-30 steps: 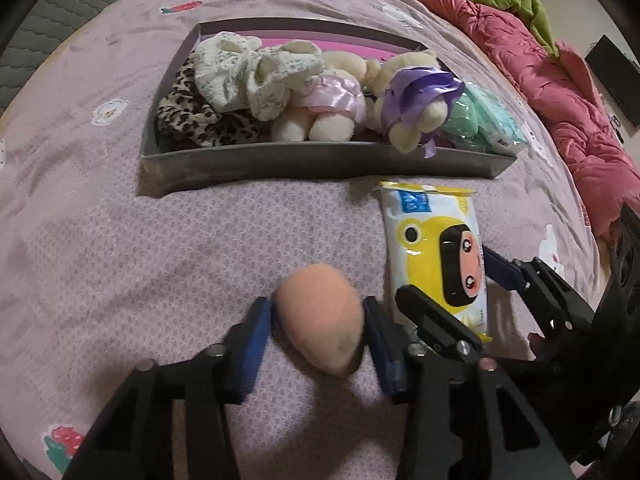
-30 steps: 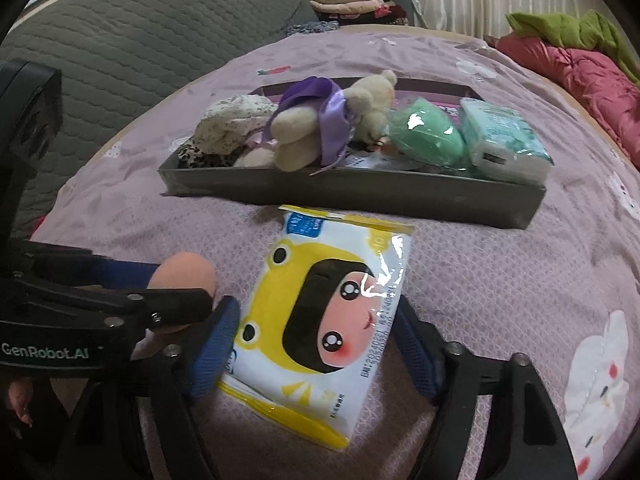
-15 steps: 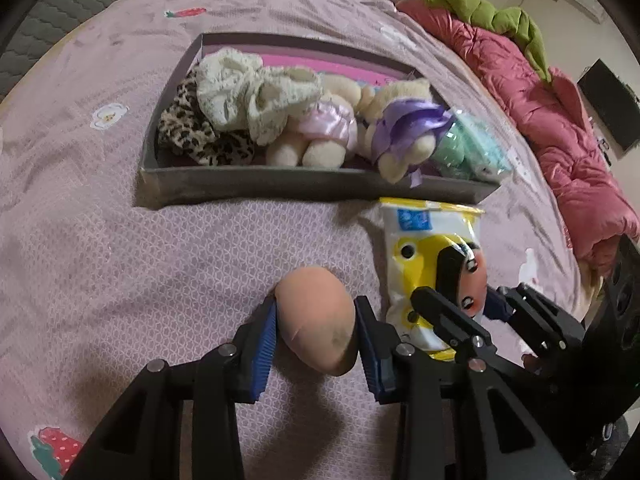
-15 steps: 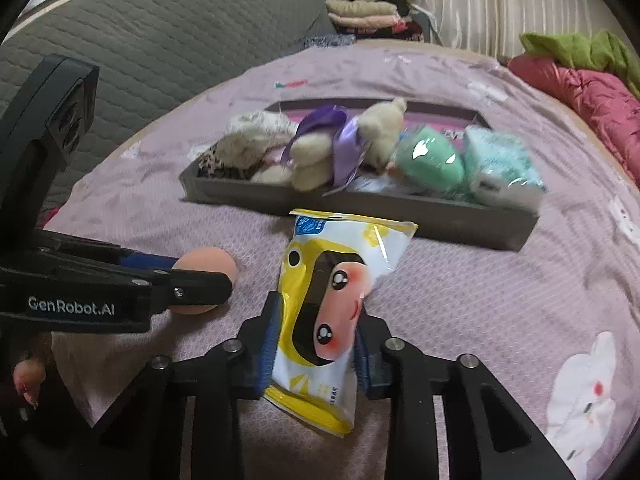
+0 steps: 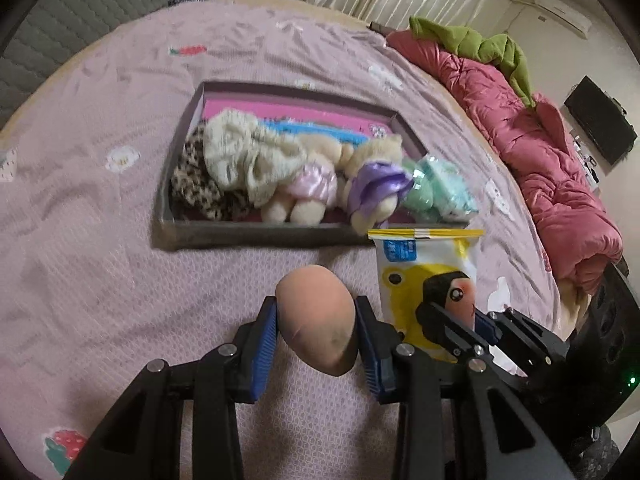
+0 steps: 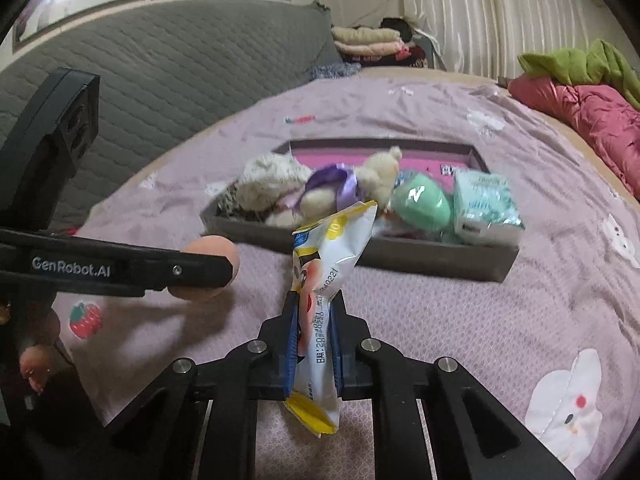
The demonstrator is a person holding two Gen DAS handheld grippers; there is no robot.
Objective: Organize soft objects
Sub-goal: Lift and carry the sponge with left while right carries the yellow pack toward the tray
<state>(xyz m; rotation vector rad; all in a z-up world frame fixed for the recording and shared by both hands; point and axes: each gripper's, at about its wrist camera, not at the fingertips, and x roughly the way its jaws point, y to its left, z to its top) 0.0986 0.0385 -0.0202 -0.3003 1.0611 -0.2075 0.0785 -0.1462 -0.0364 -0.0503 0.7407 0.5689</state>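
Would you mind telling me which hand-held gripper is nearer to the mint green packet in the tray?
Right. The right hand-held gripper, closing on the yellow wipes pack, sits just before the mint green packet; the left hand-held gripper, holding the peach sponge, is farther left.

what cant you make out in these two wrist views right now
- Left wrist view: the right gripper covers the lower part of the yellow tissue pack.
- Right wrist view: a left gripper finger hides the middle of the peach sponge.
- Both views: the tray contents are motion-blurred; the leopard-print fabric is half buried under the cream lace fabric.
- Right wrist view: the pack's print is creased by the closing jaws, mostly unreadable.
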